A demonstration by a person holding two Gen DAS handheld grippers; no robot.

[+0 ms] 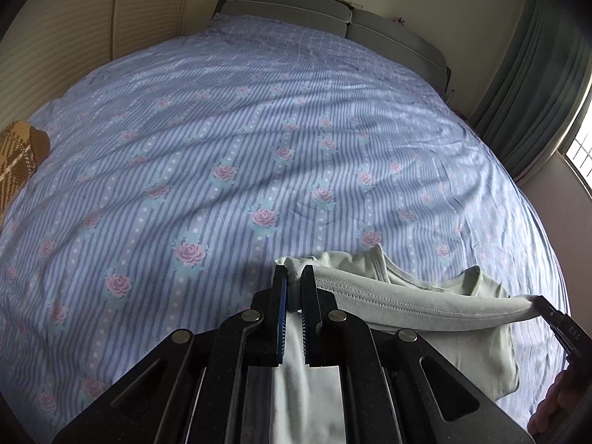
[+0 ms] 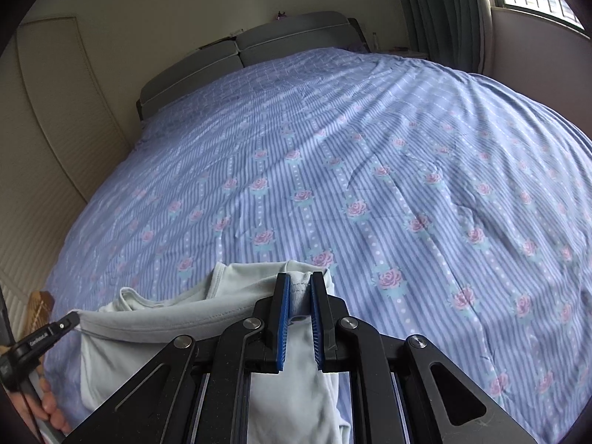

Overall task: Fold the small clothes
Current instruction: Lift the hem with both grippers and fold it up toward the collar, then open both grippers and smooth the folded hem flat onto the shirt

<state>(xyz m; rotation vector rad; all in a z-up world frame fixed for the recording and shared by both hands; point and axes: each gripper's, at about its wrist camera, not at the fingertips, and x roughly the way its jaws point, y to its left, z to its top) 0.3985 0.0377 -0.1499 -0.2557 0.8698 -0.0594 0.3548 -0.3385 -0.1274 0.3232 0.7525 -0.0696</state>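
Note:
A small pale green garment (image 1: 425, 307) is held up over the bed between both grippers, its hem stretched taut. My left gripper (image 1: 294, 272) is shut on the garment's left corner; the cloth hangs down between its fingers. My right gripper (image 2: 300, 279) is shut on the garment (image 2: 177, 318) at its right corner. In the left wrist view the right gripper (image 1: 544, 305) shows at the right edge, pinching the hem. In the right wrist view the left gripper (image 2: 72, 320) shows at the left edge, pinching the other end.
The bed has a blue striped cover with pink roses (image 1: 259, 148), also in the right wrist view (image 2: 370, 166). A grey headboard (image 1: 296, 11) stands at the far end. A brown plaid cloth (image 1: 18, 155) lies at the left edge. Curtains (image 1: 536, 81) and a window are on the right.

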